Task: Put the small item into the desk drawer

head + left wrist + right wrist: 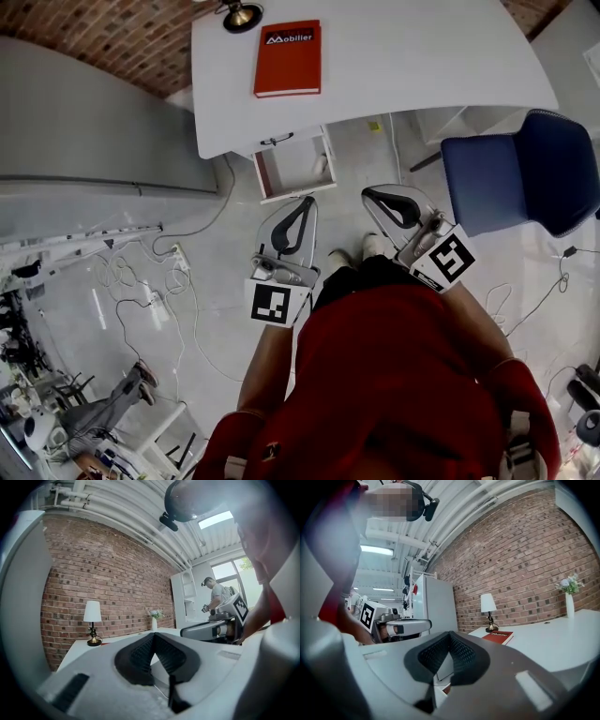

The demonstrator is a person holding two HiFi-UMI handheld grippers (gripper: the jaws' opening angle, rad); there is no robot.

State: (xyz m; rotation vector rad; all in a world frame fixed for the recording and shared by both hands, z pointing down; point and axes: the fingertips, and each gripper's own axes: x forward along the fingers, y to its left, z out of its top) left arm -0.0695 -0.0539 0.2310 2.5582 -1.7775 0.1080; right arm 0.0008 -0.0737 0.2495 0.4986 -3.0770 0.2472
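Both grippers closed and empty, short of the open drawer

The left gripper (307, 201) and right gripper (368, 193) are held level side by side, each with its jaw tips pressed together and nothing between them. The desk drawer (265, 178) stands pulled out under the white desk (422, 66), just beyond the left gripper's tips. A small pale item (322, 164) lies inside against the drawer's right wall, apart from both grippers and too small to identify.
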